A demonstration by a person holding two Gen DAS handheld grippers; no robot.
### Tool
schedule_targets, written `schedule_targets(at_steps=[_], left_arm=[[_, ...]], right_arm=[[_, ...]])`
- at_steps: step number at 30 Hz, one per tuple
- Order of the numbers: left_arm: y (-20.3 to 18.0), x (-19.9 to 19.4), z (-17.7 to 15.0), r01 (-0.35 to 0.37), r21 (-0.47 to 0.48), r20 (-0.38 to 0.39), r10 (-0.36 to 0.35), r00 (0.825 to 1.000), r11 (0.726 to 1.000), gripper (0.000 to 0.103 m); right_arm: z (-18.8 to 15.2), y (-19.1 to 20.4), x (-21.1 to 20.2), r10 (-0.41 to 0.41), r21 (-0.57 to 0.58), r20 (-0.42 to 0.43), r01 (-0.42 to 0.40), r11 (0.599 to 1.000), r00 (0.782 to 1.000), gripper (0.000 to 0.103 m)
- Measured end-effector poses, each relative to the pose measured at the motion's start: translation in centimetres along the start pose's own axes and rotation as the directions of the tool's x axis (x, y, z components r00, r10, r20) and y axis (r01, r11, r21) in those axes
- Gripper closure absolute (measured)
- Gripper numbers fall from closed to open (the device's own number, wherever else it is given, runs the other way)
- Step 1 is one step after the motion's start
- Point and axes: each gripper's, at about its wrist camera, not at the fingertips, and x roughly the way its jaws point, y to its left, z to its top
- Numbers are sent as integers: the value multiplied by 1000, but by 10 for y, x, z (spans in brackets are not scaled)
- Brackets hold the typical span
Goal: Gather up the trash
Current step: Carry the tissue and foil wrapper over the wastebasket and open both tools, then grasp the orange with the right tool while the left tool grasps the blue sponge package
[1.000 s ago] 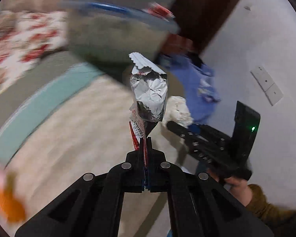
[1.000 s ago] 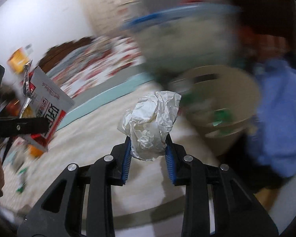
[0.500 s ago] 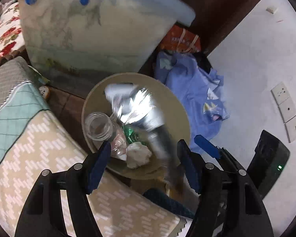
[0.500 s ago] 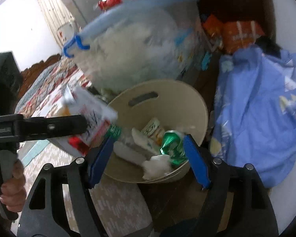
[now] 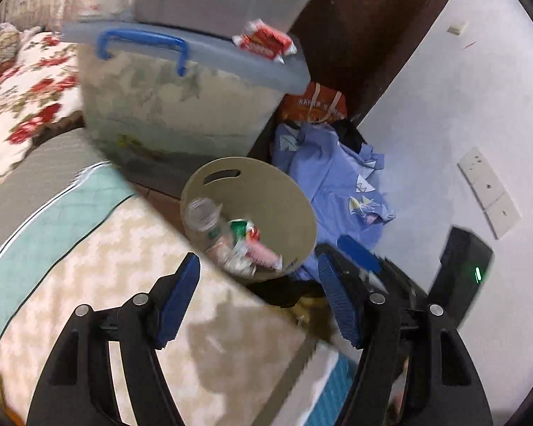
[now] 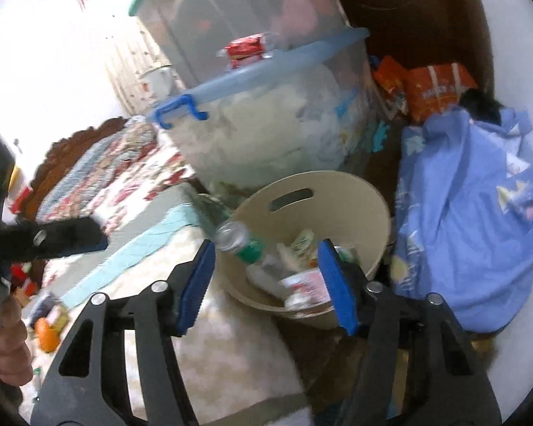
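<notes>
We see two grippers, left [image 5: 257, 294] and right [image 6: 266, 280], jaws apart and empty, the right's having just narrowed, above one beige bin [image 6: 369, 195] holding one plastic bottle [image 6: 238, 239] and crumpled wrappers [image 5: 252, 248].

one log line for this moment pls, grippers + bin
left gripper: open, empty | right gripper: open, empty, jaws just closing a little | trash bin: holds bottle, wrappers | stage: both pieces dropped
</notes>
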Motion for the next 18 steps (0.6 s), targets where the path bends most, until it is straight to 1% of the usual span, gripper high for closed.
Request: schedule_targets(at_steps=[1,2,5,7,8,9,10,12,13,14,15,16,18], left_arm=[[8,-22,-19,-16,-1,9,16,1000,1000,37],[14,-35,-33,-30,1,9,30,1000,1000,37],[44,-84,-89,-90,-14,9,90,996,996,37],[78,-122,-130,-139,-65,7,140,990,988,37],[93,-137,-145,-168,-91,9,169,986,982,38],[109,-155,-160,-210,-122,11,213,977,970,38],[135,-183,-183,-278,-180,19,285,958,944,38],[167,-219,-209,-351,-267,27,371,928,898,38],[186,-242,-226,-402,-321,28,433,901,858,39],[205,-264,-242,-460,-365,23,502,865,810,39],[217,-277,-252,-492,-394,18,542,840,776,39],[237,-298,-268,-523,-444,8,587,810,727,39],[258,-319,-285,-539,-484,10,620,785,690,38]], right_arm=[[-2,7,-5,28,1,-2,-28,1000,1000,42],[-5,15,-8,48,-7,-3,-48,999,999,42],[-13,42,-13,118,-38,-22,-119,992,993,44],[-21,65,-11,171,-62,-58,-175,983,983,46],[-27,84,-7,209,-81,-92,-216,973,974,47],[-32,96,-4,230,-93,-114,-241,966,966,47],[-36,107,-2,247,-103,-133,-261,960,960,47],[-51,144,6,291,-138,-186,-318,938,939,47],[-60,163,11,313,-154,-218,-349,924,925,47],[-69,182,16,332,-170,-250,-379,910,910,45],[-77,198,20,344,-185,-278,-402,897,897,45],[-84,212,24,351,-201,-302,-419,885,886,44],[-107,255,37,355,-251,-368,-459,852,859,33]])
